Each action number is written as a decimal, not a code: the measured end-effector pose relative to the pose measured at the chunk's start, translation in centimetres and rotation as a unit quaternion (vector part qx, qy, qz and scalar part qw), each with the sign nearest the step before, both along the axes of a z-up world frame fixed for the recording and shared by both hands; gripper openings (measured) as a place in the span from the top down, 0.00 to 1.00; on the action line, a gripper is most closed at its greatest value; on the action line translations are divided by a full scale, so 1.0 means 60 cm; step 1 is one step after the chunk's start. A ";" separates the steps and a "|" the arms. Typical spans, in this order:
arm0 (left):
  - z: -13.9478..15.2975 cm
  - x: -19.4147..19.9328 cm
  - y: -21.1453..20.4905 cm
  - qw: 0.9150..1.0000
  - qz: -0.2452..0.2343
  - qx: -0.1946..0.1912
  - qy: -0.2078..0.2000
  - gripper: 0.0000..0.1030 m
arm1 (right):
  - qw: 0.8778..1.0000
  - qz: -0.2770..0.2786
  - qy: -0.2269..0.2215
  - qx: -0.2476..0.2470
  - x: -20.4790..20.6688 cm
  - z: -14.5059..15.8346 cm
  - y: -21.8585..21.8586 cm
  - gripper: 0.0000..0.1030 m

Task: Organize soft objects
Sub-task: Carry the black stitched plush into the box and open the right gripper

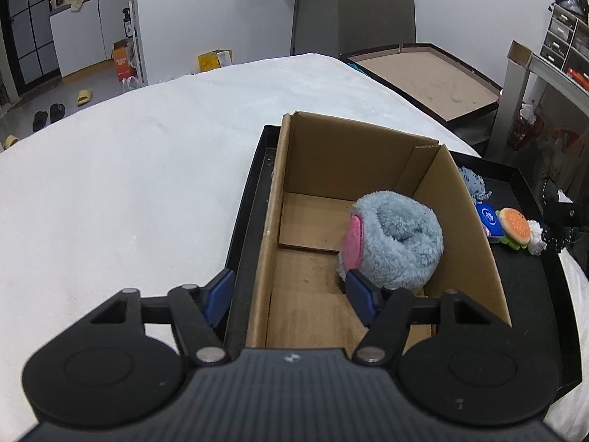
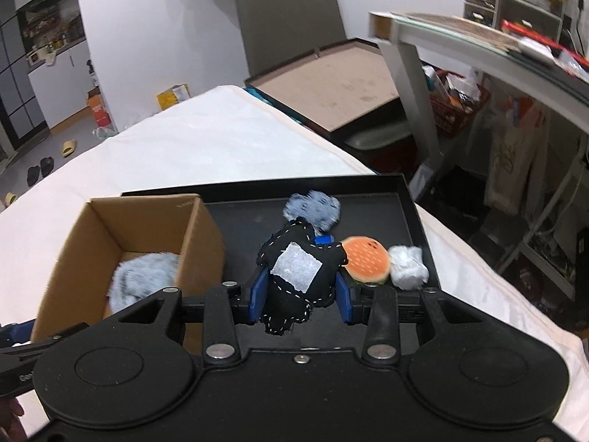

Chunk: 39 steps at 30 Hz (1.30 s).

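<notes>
A cardboard box (image 1: 291,169) stands in a black tray (image 1: 250,199) on the white bed. A fluffy grey-blue plush with a pink patch (image 1: 397,239) lies inside the box. My left gripper (image 1: 291,294) is open and empty, straddling the box's near left wall. My right gripper (image 2: 300,294) is shut on a black stitched plush with a white patch (image 2: 298,269), held above the tray (image 2: 368,213) right of the box (image 2: 110,235). A burger plush (image 2: 368,259), a white soft ball (image 2: 408,267) and a grey-blue fuzzy toy (image 2: 313,210) lie on the tray.
A small blue object (image 1: 487,219) lies on the tray beside the burger plush (image 1: 513,226). A brown board (image 1: 427,77) lies past the bed's far right. A desk with shelves (image 2: 515,55) stands at the right. Slippers and boxes are on the floor at the left.
</notes>
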<state>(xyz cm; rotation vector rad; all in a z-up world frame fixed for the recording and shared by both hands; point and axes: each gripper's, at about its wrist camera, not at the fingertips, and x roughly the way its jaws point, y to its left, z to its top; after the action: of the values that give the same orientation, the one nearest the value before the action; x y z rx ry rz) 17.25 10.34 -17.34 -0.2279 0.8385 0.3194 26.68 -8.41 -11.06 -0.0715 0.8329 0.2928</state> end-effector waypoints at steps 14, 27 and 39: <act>-0.014 -0.005 0.029 0.999 0.013 -0.029 -0.006 0.80 | 0.999 0.046 -0.022 -0.001 -0.018 0.030 0.094 0.63; -0.018 -0.009 0.050 0.998 0.024 -0.057 -0.009 0.87 | 0.995 0.096 -0.019 -0.009 -0.023 0.030 0.171 0.63; -0.019 -0.010 0.064 0.996 0.029 -0.079 -0.011 0.87 | 0.991 0.124 -0.023 0.034 -0.015 0.047 0.227 0.29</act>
<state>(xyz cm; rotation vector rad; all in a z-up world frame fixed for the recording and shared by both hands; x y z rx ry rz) 16.64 14.20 -18.50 -0.4030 0.8374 0.3040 25.79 5.21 -8.23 -0.1172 0.7669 0.5515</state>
